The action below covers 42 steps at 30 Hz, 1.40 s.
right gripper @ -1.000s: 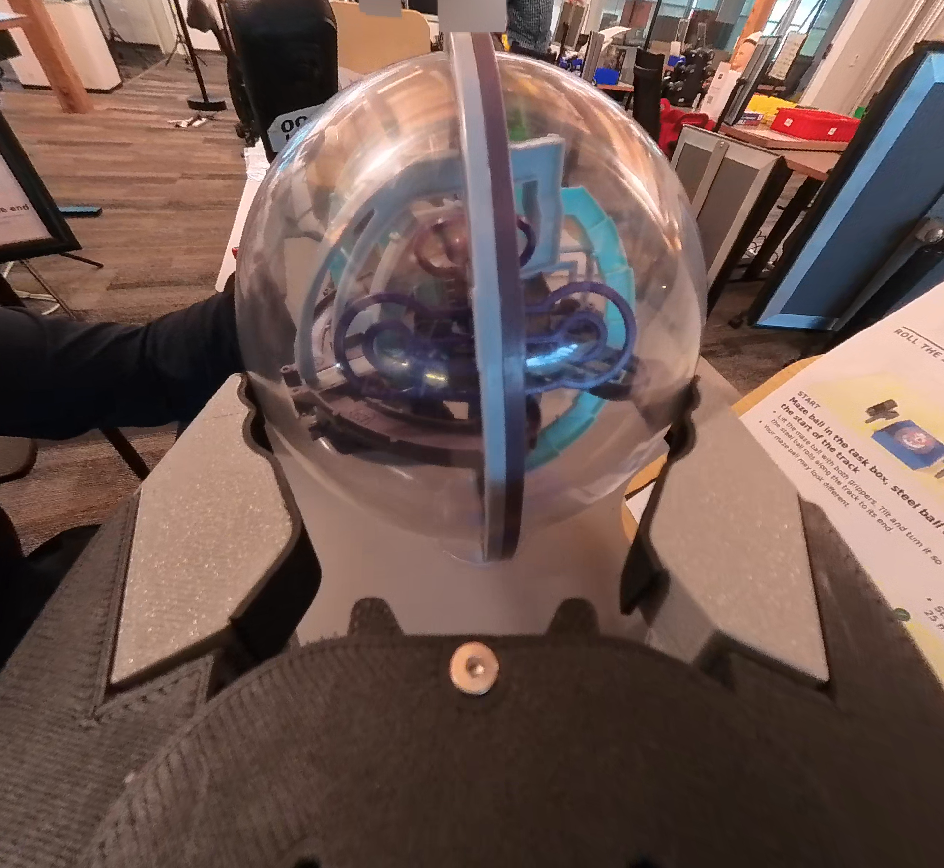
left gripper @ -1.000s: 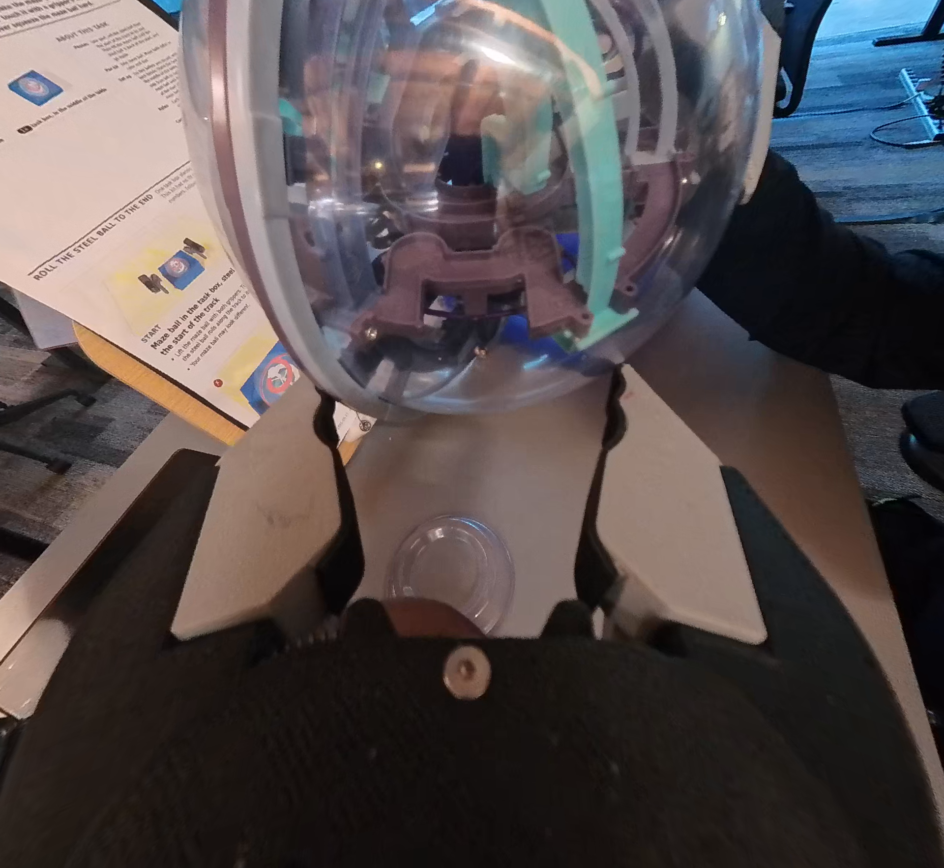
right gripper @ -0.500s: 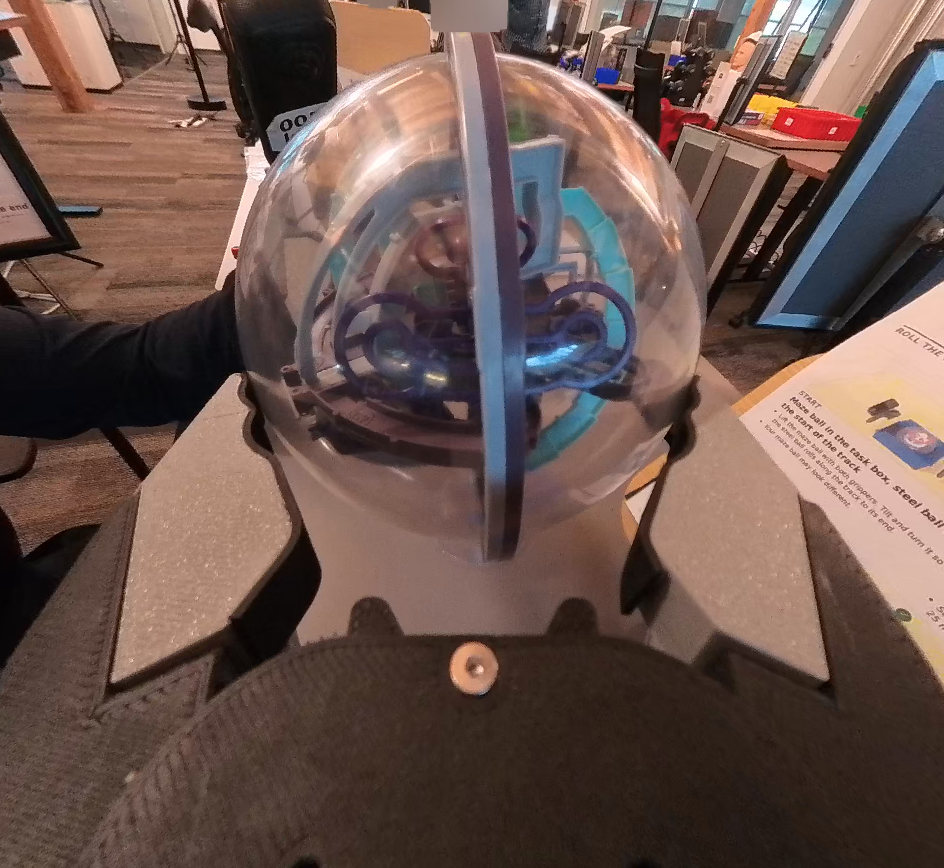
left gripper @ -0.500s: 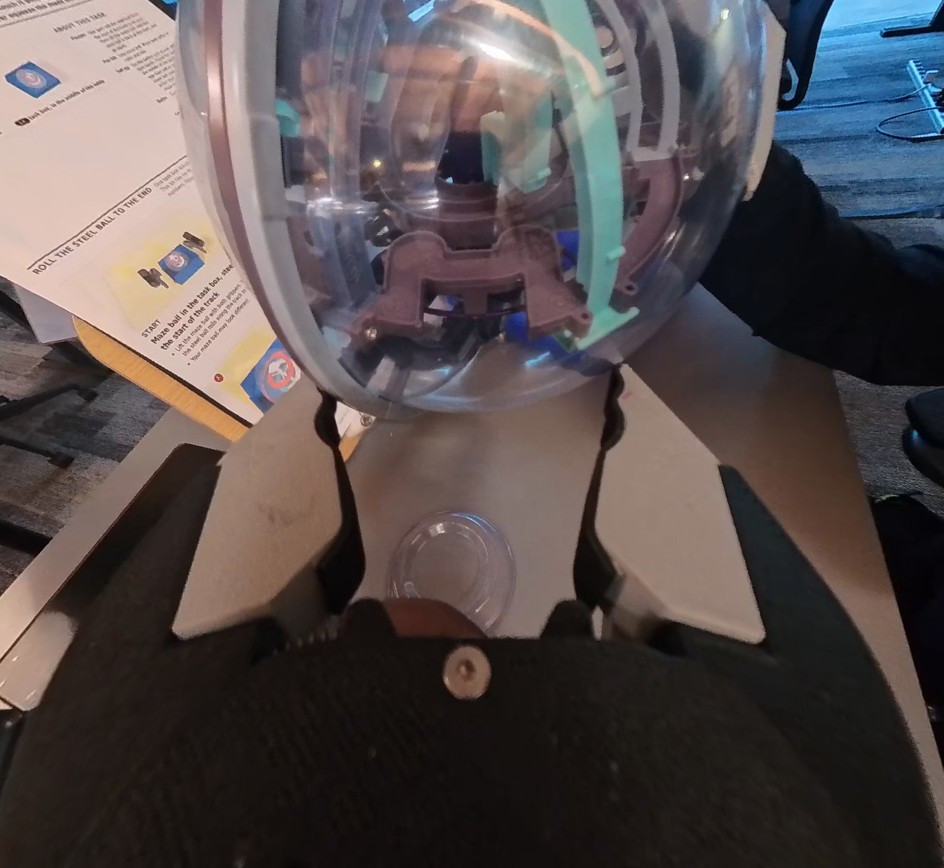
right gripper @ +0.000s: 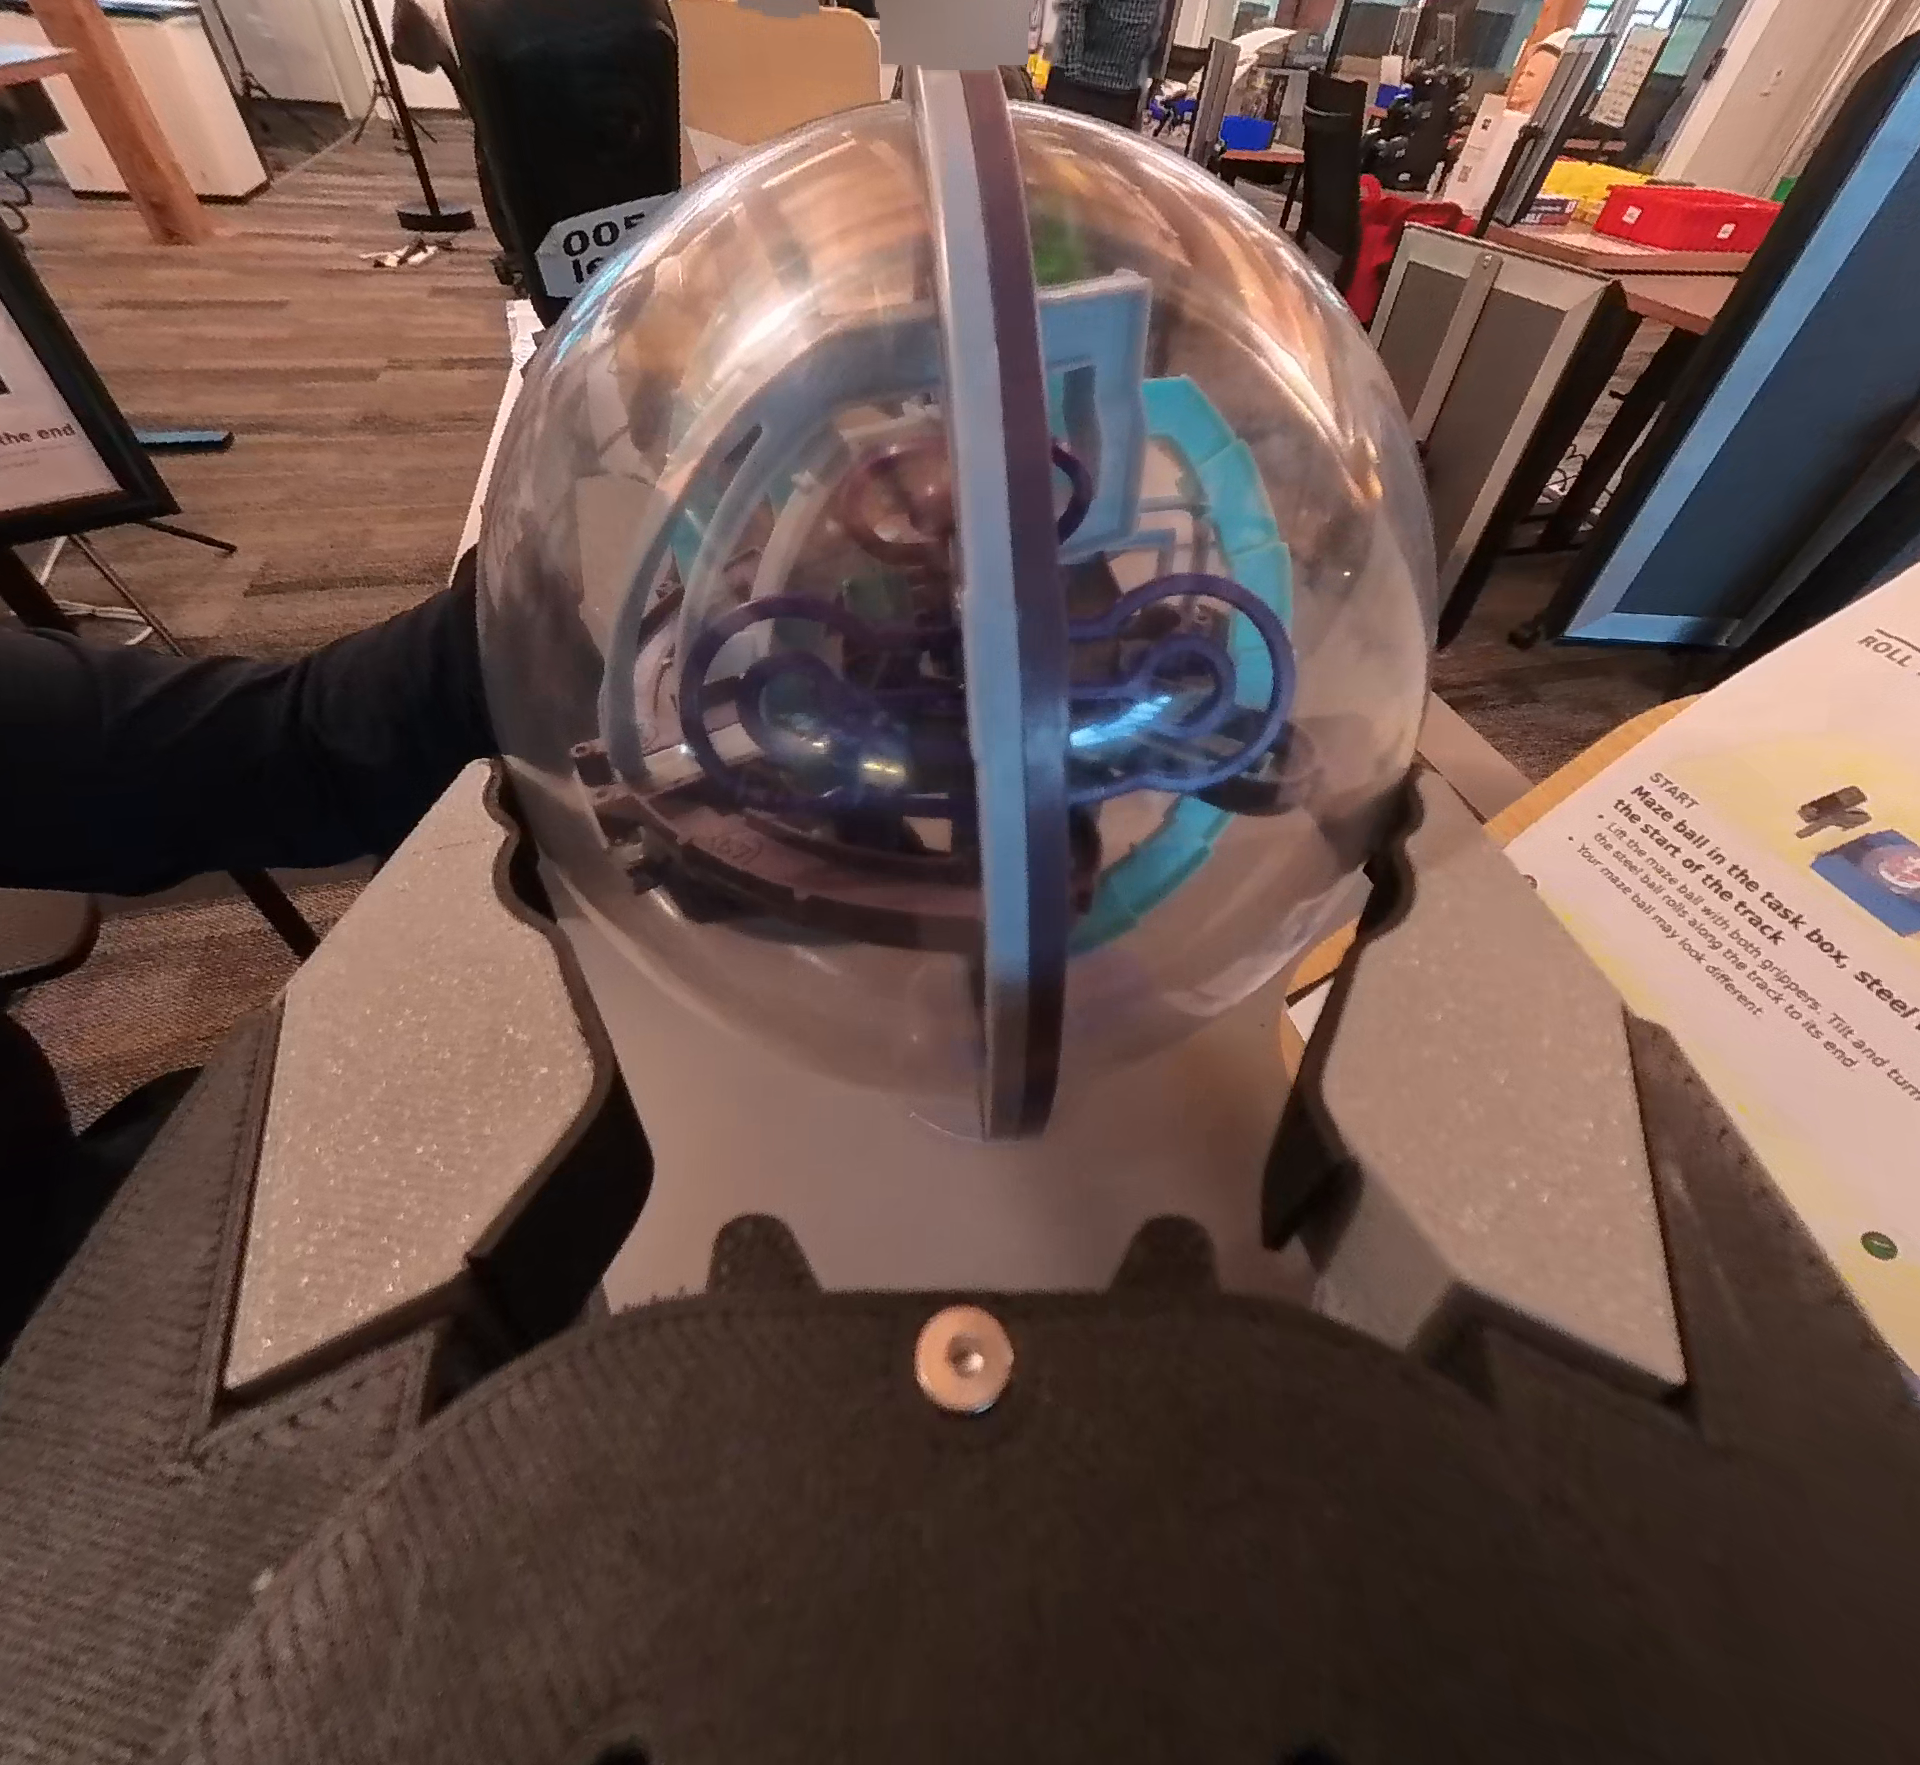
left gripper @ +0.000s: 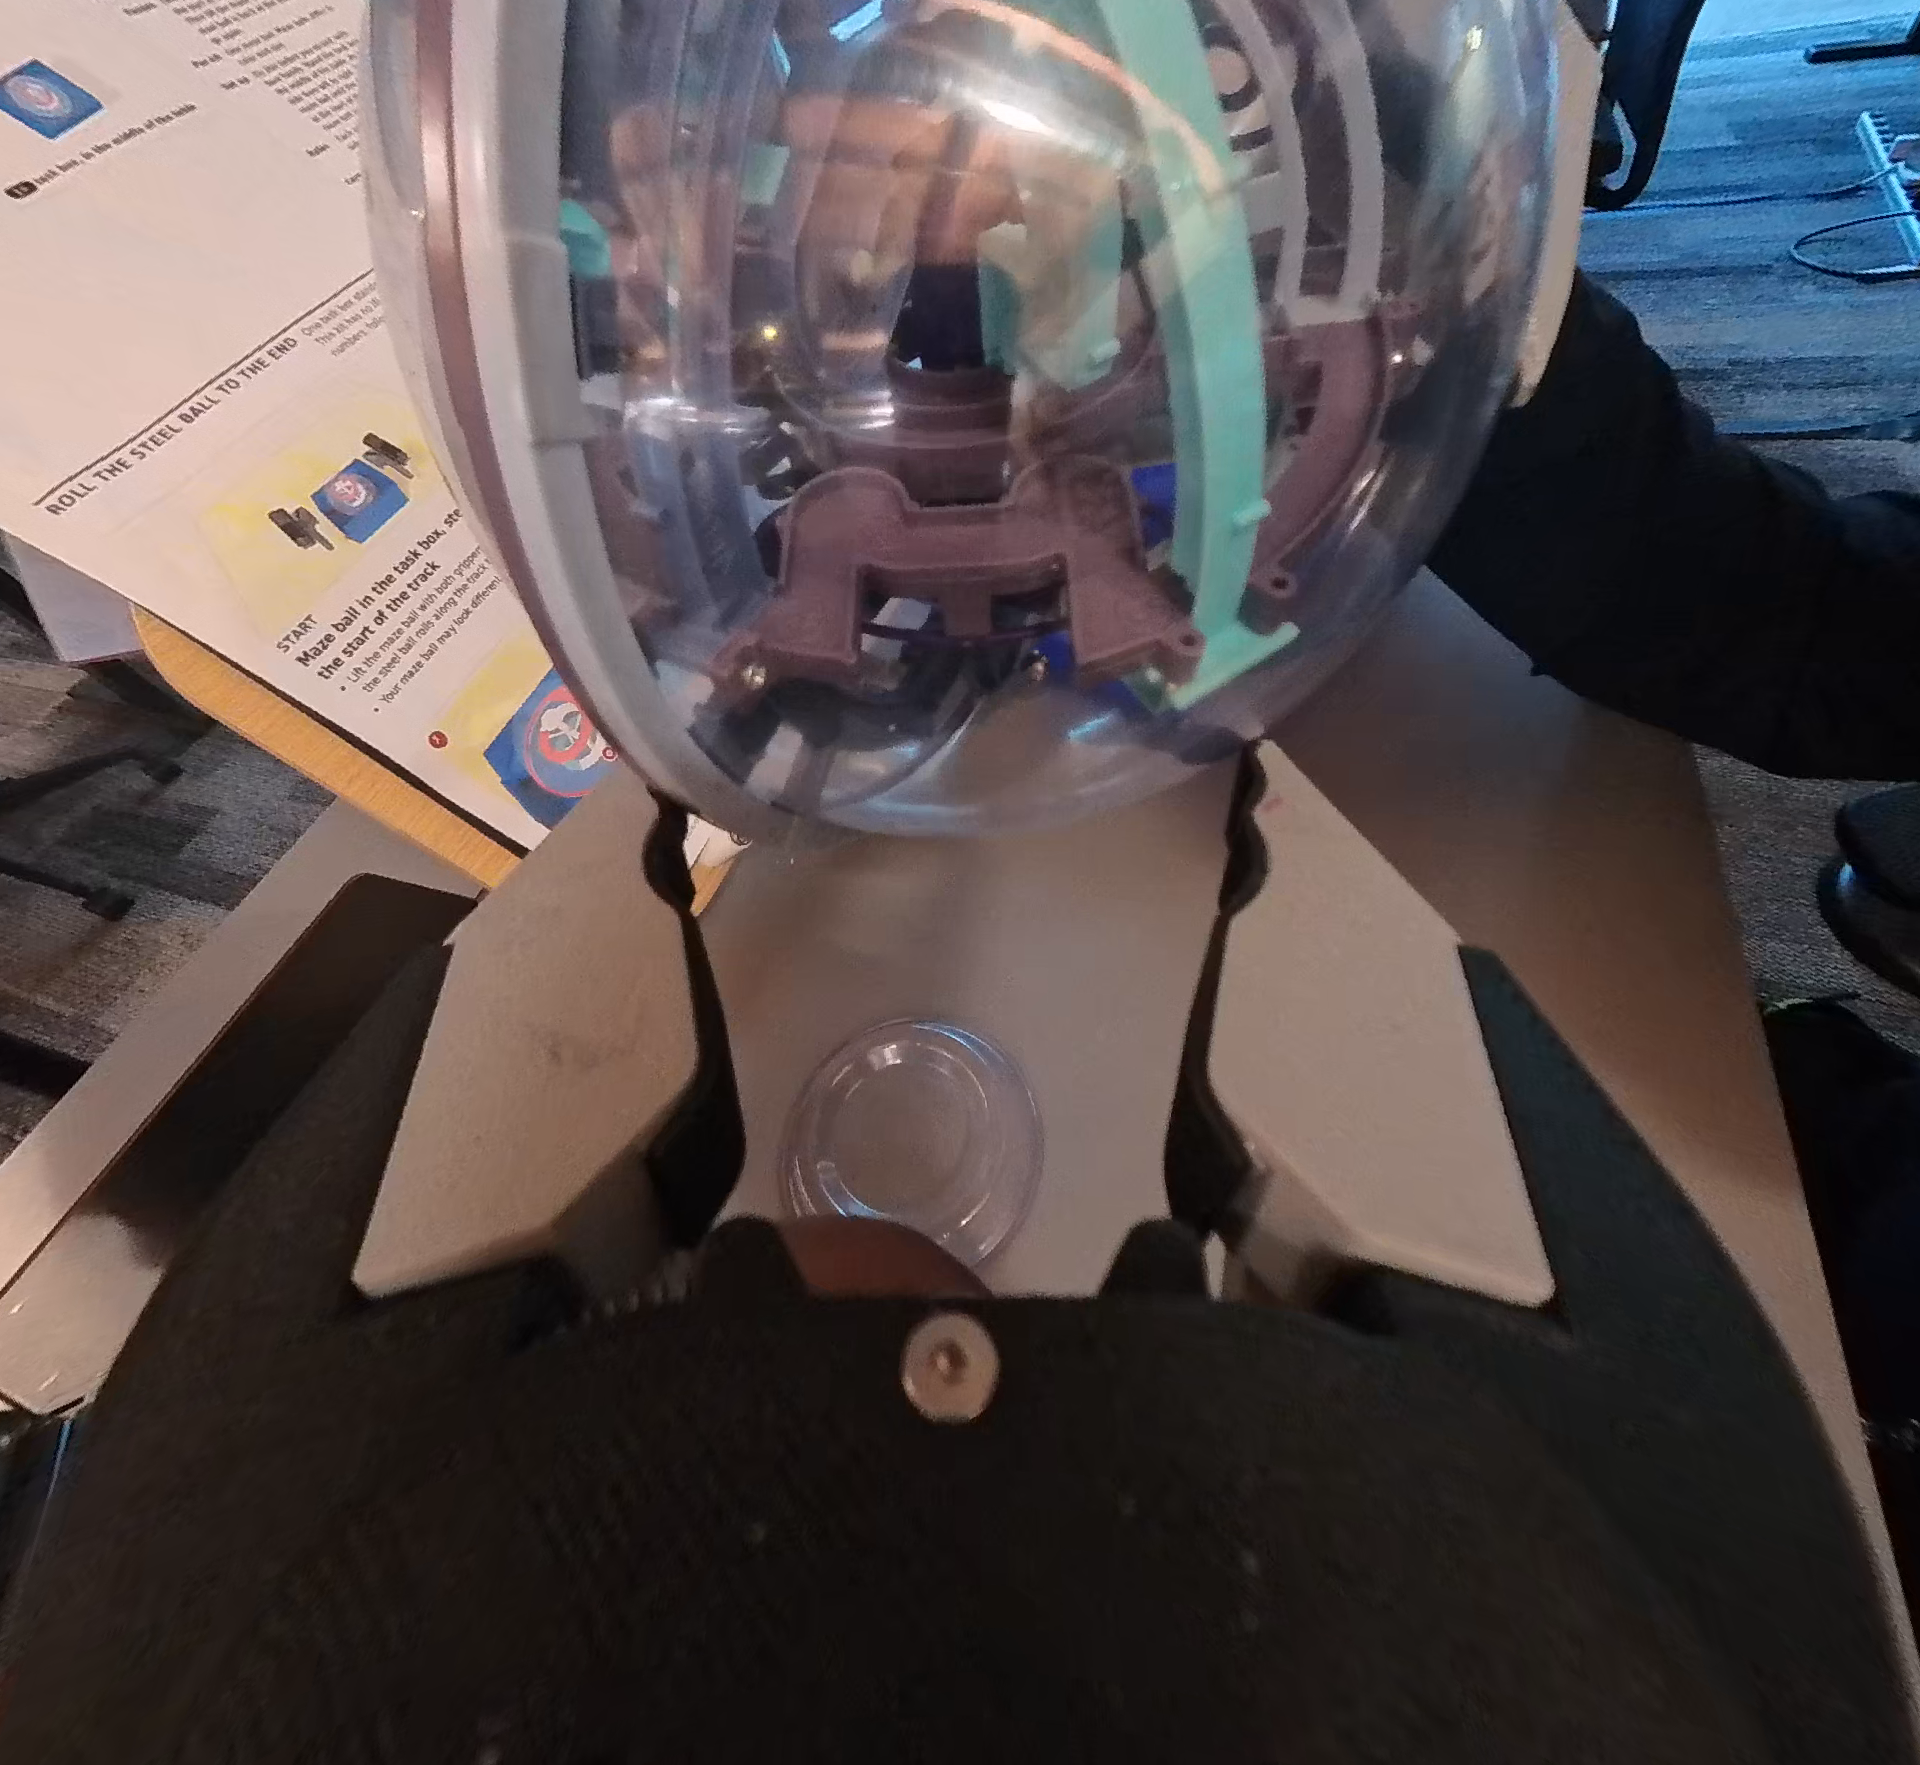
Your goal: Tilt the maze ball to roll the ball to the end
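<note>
Both hand-held grippers, left (left gripper: 951,785) and right (right gripper: 951,816), clamp the maze ball (right gripper: 956,614) above the desk (left gripper: 1455,842). Risk: smooth sphere slips if tilted abruptly. Steel ball not discernible.

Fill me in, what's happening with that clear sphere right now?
A person holds the maze ball up between two handheld grippers, one on each side. The left gripper and right gripper each press their fingertips against the clear shell. The ball is lifted off the grey table, above a small clear stand. An instruction sheet lies beside it. The steel ball's position inside cannot be made out.
</note>
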Available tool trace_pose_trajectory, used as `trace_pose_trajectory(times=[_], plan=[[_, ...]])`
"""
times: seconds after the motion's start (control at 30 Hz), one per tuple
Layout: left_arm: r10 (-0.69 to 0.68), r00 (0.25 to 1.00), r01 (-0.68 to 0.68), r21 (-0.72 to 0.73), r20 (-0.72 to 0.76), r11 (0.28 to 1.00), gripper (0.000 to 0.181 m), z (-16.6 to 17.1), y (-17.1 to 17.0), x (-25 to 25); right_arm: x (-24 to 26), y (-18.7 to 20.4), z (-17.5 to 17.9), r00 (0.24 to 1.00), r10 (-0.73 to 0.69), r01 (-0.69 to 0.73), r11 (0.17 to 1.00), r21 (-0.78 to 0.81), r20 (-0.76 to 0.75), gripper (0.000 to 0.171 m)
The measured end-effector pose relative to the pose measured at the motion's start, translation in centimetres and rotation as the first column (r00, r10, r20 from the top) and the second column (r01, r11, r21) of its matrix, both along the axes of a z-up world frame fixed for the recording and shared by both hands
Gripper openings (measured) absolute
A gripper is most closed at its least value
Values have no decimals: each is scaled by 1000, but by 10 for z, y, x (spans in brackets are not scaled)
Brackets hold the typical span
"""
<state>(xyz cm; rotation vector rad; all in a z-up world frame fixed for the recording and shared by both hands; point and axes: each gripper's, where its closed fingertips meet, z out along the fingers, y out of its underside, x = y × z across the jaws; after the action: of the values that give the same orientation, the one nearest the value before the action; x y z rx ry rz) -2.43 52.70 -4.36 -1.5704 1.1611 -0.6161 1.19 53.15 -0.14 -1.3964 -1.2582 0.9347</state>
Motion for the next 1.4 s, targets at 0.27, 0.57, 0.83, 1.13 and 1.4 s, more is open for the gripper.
trace_pose_trajectory(times=[0.27,0.57,0.83,1.13,1.4], plan=[[2,1000,-2,-10,-7,1000,103,-2,1,0,0,1,-2,1000,0,0,1000,-8,6,153],[3,1000,-3,-9,-9,1000,102,-2,1,-1,0,1,-2,1000,-1,1,1000,-5,5,153],[3,1000,-4,-14,-12,1000,102,-3,1,-1,-1,1,-3,1000,0,0,1000,-8,6,153],[-1,1000,1,-18,-19,1000,101,-4,0,-4,-3,0,-4,1000,3,-3,1000,-10,7,153],[-10,1000,10,-64,-14,998,100,-7,0,-6,-4,3,-6,1000,2,-2,999,-52,2,153]])
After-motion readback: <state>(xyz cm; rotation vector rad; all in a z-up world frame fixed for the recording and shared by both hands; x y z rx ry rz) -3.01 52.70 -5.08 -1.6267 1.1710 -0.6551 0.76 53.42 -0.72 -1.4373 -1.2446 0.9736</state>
